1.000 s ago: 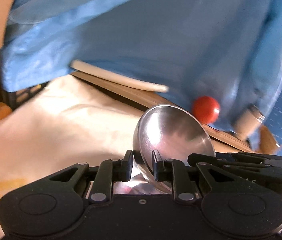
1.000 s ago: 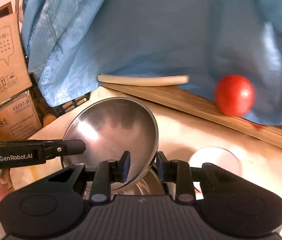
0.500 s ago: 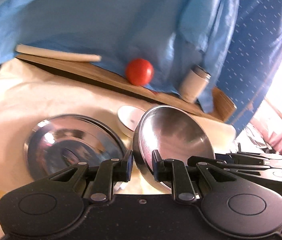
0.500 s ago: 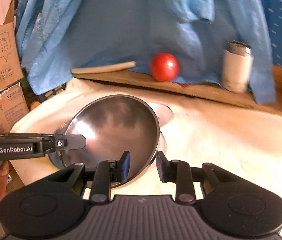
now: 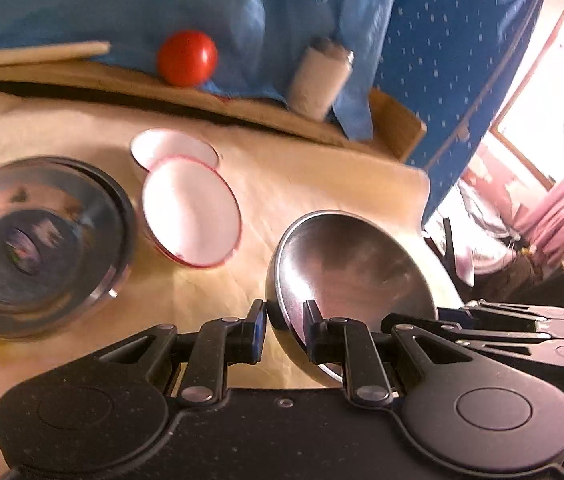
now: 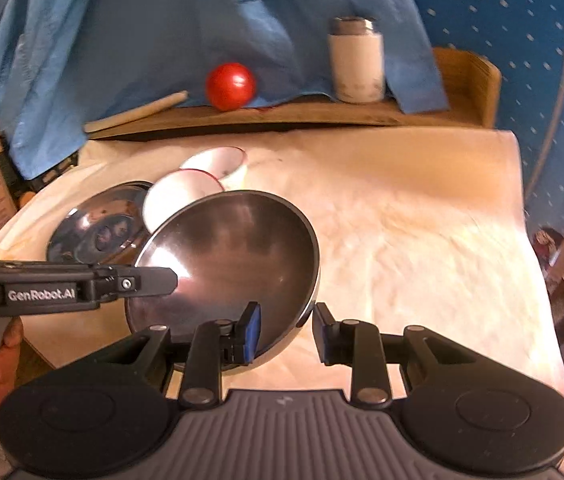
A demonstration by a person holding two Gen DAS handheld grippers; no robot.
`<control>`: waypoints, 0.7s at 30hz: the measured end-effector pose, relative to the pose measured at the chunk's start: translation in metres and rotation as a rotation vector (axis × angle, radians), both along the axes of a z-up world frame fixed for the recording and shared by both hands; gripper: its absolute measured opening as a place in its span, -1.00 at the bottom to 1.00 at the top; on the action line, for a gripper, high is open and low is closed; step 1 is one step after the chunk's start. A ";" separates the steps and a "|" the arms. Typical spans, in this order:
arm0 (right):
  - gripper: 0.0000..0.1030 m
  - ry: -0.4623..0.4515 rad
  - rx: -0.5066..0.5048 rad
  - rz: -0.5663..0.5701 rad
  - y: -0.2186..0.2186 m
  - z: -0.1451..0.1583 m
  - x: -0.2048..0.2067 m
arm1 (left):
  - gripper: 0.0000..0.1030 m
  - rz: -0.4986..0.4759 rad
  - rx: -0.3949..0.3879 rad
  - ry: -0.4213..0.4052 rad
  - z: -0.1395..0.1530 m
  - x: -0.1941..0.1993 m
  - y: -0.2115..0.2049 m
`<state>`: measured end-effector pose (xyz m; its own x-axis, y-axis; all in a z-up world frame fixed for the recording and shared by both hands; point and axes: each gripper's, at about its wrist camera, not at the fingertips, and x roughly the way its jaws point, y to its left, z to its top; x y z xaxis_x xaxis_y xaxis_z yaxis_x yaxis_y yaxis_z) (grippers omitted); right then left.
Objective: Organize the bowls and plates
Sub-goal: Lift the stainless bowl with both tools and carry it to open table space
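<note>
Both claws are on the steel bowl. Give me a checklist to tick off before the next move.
1. Left claw clamped on the steel bowl at its rim: ok.
2. Right claw clamped on the opposite rim: ok.
3. Held bowl apart from the red-rimmed white dishes and the larger steel bowl: ok.
4. Bare cream cloth beside the held bowl for a set-down: ok.
5. Held bowl's base lifted off the cloth: cannot tell.
</note>
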<state>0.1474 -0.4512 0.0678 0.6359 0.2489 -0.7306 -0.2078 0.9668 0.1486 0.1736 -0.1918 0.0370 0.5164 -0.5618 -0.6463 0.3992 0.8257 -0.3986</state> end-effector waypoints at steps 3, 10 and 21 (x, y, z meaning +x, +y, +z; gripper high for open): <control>-0.39 0.018 0.008 -0.010 -0.008 -0.008 0.003 | -0.60 -0.011 0.015 0.023 -0.008 0.005 -0.010; -0.31 0.039 0.049 0.013 -0.015 -0.021 0.015 | -0.59 0.008 0.025 0.046 -0.016 0.016 -0.011; 0.07 0.011 0.052 0.032 -0.016 -0.023 0.016 | -0.04 0.042 -0.008 0.068 -0.021 0.022 0.000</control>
<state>0.1636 -0.4668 0.0451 0.6189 0.3065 -0.7232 -0.2363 0.9507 0.2008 0.1953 -0.1920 0.0163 0.4945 -0.5459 -0.6764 0.3363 0.8377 -0.4303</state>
